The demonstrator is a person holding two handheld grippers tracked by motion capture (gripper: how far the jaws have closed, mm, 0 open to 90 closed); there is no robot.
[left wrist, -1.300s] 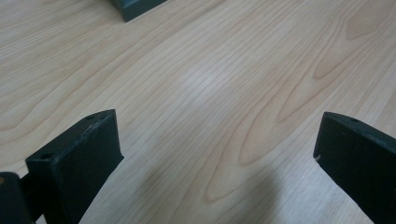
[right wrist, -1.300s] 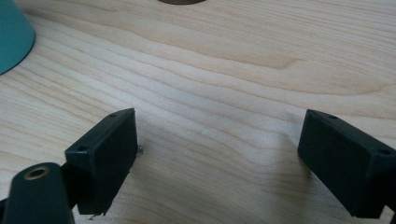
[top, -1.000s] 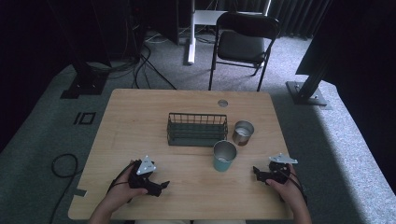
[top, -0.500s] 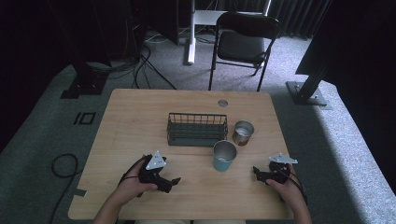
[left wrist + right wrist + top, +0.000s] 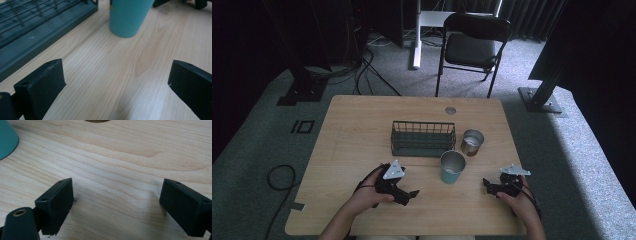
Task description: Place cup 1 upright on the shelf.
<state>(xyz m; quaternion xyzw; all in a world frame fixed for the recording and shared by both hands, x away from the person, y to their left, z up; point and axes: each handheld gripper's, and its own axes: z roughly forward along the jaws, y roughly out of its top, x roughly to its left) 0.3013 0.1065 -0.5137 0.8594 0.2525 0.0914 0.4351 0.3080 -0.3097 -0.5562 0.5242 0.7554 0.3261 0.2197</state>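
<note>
A teal cup point(image 5: 452, 167) stands upright on the wooden table point(image 5: 357, 130), just in front of a dark wire basket point(image 5: 422, 138). Right of the basket stands a silver metal cup point(image 5: 472, 142). My left gripper point(image 5: 408, 195) is lifted off the table at the front left, open, its jaws wide apart with nothing between them; the teal cup point(image 5: 128, 16) and the basket point(image 5: 37, 27) lie ahead of it. My right gripper point(image 5: 486, 184) rests near the front right, open and empty, with the teal cup's base point(image 5: 7, 141) at its far left.
A small round grommet point(image 5: 450, 110) sits in the table near its far edge. Behind the table a black folding chair point(image 5: 474, 45) stands on the grey carpet, with metal stand bases point(image 5: 539, 100) and cables point(image 5: 277, 177) on the floor around it.
My left gripper has moved right and a little forward, toward the teal cup, and has tilted up off the table. The right gripper has stayed where it was.
</note>
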